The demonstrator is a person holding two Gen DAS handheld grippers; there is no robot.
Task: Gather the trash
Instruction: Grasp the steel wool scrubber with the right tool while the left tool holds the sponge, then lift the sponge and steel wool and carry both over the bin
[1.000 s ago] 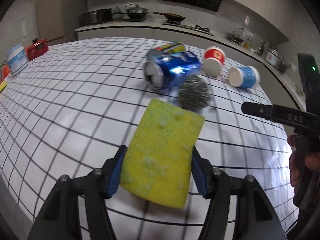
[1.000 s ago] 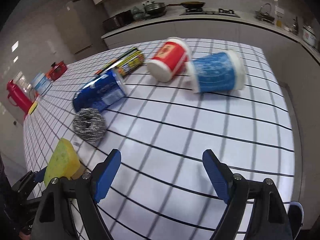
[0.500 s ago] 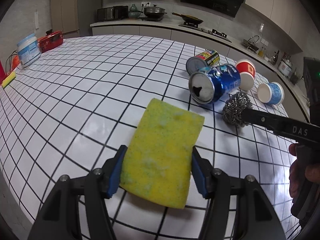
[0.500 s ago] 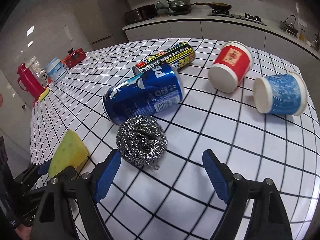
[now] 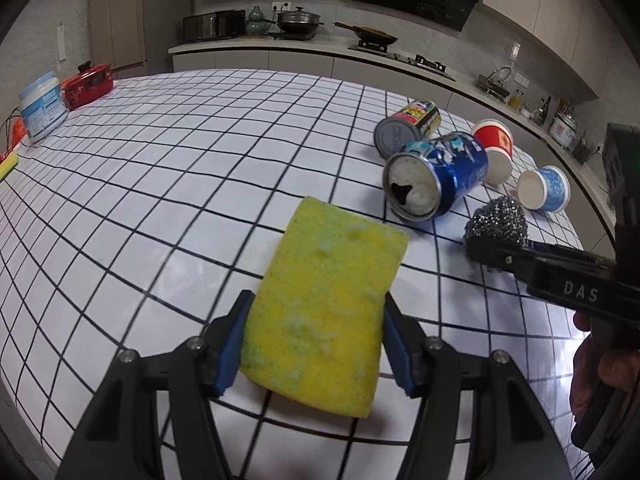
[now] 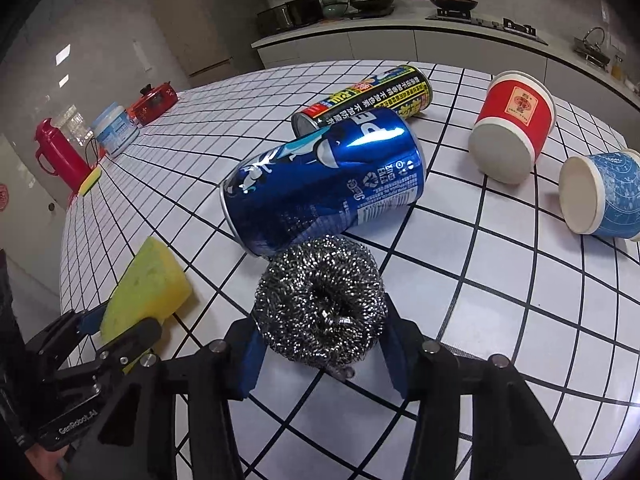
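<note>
My left gripper point(image 5: 314, 344) is shut on a yellow sponge point(image 5: 326, 304), held just above the checked table point(image 5: 180, 184); it also shows in the right wrist view point(image 6: 146, 292). My right gripper point(image 6: 322, 354) has closed around a steel wool scrubber point(image 6: 320, 300), its blue pads touching both sides; the scrubber also shows in the left wrist view point(image 5: 496, 222). Beyond it lie a blue soda can point(image 6: 324, 184), a yellow-black can point(image 6: 368, 98), a red paper cup point(image 6: 512, 124) and a blue paper cup point(image 6: 600, 196), all on their sides.
A white tub point(image 5: 42, 106), a red pot point(image 5: 88, 86) and a small sponge point(image 5: 8, 164) sit at the table's far left edge. A red thermos point(image 6: 56, 156) stands there too. A kitchen counter with a stove point(image 5: 372, 42) runs behind.
My right gripper moved forward to the steel wool and closed its jaws around it. My left gripper kept the sponge and shifted slightly left of the cans.
</note>
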